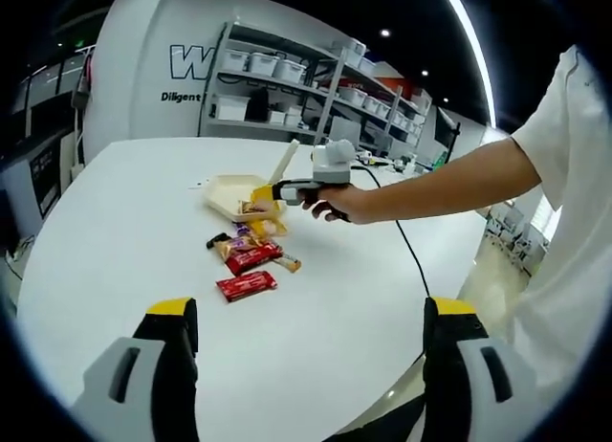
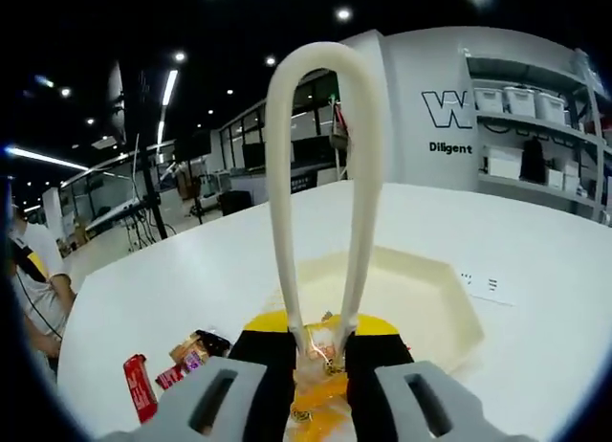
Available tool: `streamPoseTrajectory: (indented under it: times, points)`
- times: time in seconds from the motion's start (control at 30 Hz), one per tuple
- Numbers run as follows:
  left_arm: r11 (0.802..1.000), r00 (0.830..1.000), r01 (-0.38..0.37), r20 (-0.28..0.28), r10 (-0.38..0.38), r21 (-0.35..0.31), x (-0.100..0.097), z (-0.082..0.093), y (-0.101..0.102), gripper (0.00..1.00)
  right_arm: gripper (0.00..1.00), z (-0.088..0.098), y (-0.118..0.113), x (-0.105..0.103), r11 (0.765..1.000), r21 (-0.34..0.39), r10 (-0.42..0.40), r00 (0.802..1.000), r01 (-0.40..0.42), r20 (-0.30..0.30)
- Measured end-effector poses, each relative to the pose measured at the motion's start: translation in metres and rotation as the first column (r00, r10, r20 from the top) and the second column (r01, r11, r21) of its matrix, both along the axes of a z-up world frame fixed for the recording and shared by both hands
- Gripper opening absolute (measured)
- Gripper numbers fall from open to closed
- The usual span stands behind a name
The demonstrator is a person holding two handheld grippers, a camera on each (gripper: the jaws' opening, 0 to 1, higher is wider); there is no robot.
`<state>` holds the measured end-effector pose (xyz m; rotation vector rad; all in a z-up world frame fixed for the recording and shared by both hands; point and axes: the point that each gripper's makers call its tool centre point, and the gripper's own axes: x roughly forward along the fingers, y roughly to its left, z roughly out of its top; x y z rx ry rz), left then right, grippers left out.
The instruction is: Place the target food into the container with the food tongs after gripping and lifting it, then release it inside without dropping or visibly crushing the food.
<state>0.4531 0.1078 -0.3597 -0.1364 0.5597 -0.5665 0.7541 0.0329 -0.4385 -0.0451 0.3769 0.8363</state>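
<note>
My right gripper (image 2: 323,329) is shut on the cream food tongs (image 2: 287,174), whose looped end rises ahead of the jaws. A small gold-wrapped snack (image 2: 321,354) sits pinched between the tong arms just above the jaws. Beyond it lies the cream container (image 2: 435,303), open and shallow. In the left gripper view a person's hand holds the right gripper (image 1: 273,191) over the container (image 1: 222,195), with the tongs (image 1: 285,160) sticking up. My left gripper (image 1: 311,313) hangs open above the white table, well short of the snacks, with nothing between its jaws.
Several wrapped snacks lie in front of the container, among them a red packet (image 1: 246,285) and another red one (image 1: 253,258). A black cable (image 1: 413,255) trails across the white table (image 1: 124,232). Shelves with bins (image 1: 287,78) stand behind. A person (image 2: 38,270) stands at the far left.
</note>
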Motion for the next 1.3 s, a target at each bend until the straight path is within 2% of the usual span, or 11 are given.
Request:
streamPoseTrajectory:
  times: [0.2,0.43,0.63,0.73,0.87,0.93,0.97,1.13,1.3]
  points:
    - [1.000,1.000,0.001,0.000,-0.001,0.001,0.003,0.000,0.000,0.96,0.17,-0.005,-0.014,0.002,1.000,0.010,-0.027,1.000,0.027,-0.003]
    - [1.000,1.000,0.023,-0.004,-0.023,-0.001,0.006,-0.002,-0.010,0.96,0.20,-0.010,-0.024,0.000,0.999,0.011,-0.032,0.999,0.032,0.000]
    - [0.999,0.999,0.040,-0.009,-0.040,-0.003,0.007,-0.004,-0.016,0.96,0.22,-0.014,-0.032,-0.003,0.999,0.021,-0.039,0.999,0.039,-0.008]
    - [0.999,0.999,0.046,-0.014,-0.046,-0.001,0.006,-0.004,-0.017,0.96,0.19,-0.016,-0.032,-0.008,0.999,0.035,-0.032,0.999,0.033,-0.022]
    - [0.999,0.999,0.045,-0.014,-0.045,0.003,0.006,-0.004,-0.016,0.96,0.16,-0.011,-0.031,-0.007,0.998,0.051,-0.028,1.000,0.028,-0.004]
    - [0.999,0.999,0.045,-0.015,-0.045,0.004,0.006,-0.003,-0.016,0.96,0.16,-0.007,-0.032,-0.005,0.998,0.047,-0.031,0.999,0.030,0.025]
    - [0.999,0.999,0.046,-0.014,-0.046,0.004,0.006,-0.003,-0.016,0.96,0.16,-0.005,-0.032,-0.006,0.998,0.064,-0.030,0.999,0.030,0.010]
    - [0.999,0.999,0.048,-0.005,-0.048,-0.001,0.008,0.000,-0.017,0.96,0.17,0.002,-0.034,-0.006,0.997,0.071,-0.033,0.999,0.031,0.021]
    - [0.998,0.998,0.056,-0.002,-0.056,-0.006,0.006,0.000,-0.021,0.96,0.19,-0.005,-0.040,-0.001,0.998,0.030,-0.061,0.998,0.062,-0.013]
